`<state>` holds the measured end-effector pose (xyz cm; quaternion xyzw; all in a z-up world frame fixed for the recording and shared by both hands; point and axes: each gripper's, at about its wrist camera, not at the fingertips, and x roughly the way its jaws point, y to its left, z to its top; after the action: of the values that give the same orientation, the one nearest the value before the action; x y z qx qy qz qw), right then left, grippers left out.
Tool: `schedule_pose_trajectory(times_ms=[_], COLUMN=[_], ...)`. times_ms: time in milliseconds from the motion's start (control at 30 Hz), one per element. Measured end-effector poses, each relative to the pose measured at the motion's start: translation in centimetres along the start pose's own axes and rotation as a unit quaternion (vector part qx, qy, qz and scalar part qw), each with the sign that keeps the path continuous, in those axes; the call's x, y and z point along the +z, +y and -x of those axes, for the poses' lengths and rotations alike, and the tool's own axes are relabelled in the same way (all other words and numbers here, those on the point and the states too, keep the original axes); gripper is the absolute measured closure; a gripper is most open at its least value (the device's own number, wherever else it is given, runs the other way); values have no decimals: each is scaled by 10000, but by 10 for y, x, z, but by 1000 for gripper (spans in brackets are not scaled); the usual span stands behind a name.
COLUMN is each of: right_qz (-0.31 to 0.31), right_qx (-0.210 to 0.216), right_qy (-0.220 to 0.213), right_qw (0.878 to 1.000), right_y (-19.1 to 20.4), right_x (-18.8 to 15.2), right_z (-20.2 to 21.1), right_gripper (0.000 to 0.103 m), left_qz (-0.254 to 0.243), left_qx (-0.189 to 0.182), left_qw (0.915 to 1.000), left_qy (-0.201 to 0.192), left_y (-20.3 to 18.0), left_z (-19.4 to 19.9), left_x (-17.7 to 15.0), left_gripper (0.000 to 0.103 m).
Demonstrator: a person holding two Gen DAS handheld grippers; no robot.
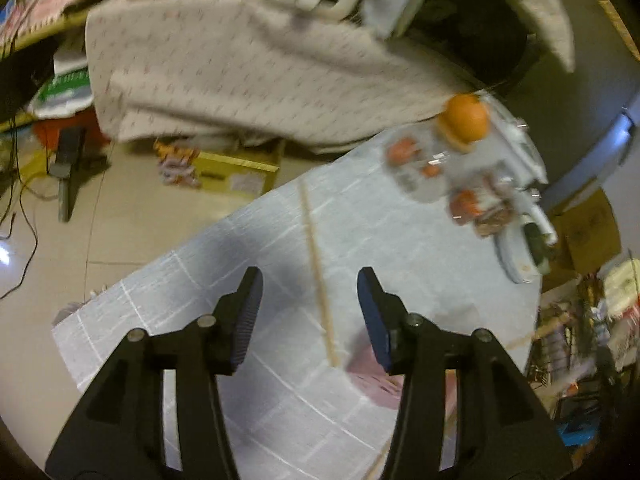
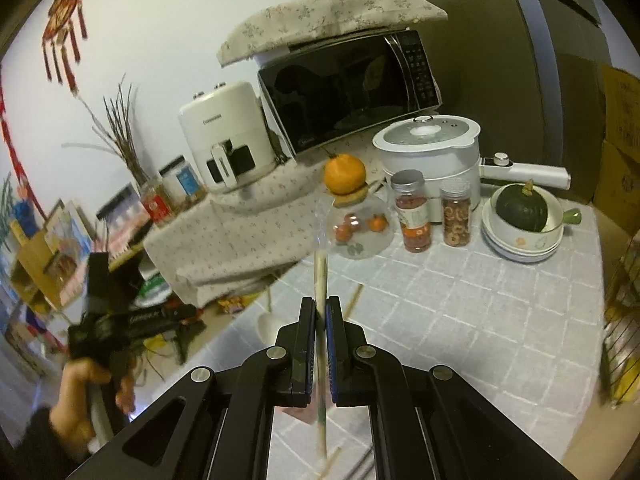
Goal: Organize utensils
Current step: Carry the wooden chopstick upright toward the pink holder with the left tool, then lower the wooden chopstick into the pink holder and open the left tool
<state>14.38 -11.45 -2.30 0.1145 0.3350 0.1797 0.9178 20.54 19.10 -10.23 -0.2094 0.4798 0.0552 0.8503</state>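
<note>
Here, right claw (image 2: 321, 308) pinches a chopstick (image 2: 320, 276) — left claw (image 1: 310, 280) gapes, empty.

An orange (image 2: 345, 173) tops a glass jar (image 2: 359, 230) beside the microwave (image 2: 348, 88).

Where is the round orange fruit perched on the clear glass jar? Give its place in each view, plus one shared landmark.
Left wrist view: the round orange fruit sits upper right, blurred, atop the clear glass jar at the table's far end.
Right wrist view: it sits just above centre, on the same jar, in front of the black microwave.
Shared landmark: the pale grid-patterned tablecloth.
</note>
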Motion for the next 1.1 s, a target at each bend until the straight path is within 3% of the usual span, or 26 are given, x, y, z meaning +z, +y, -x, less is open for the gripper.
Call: schedule_pose_trajectory(times_ms=[133,300,567,833,933,1100], right_qz=[93,431,478,385,337,303], right_qx=[-81,-79,47,-57,-102,-131], right_qy=[138,147,233,286,258,126], right_qw=[9998,9989,9986,9988,9990,9994], right_y=[-12,-22,-34,-45,-48,-48], right_x=[-1,2,7,6,6,7], right_z=[-1,-1,4,7,9,18], right_gripper=[98,98,98,98,98,98], left_qz=[-42,-179,-261,-455,-558,-724], left_qx=[45,59,642,1017,919,614], left_qw=[9998,9989,9942,9924,9941,9934], left_qy=[176,420,828,518,156,-645], left_y=[-1,-21,-31,-39,-43,-51], left_z=[-40,-97,-160,-153,-125,-45], left_x=[23,54,63,60,58,51], left_gripper=[55,70,88,97,97,97])
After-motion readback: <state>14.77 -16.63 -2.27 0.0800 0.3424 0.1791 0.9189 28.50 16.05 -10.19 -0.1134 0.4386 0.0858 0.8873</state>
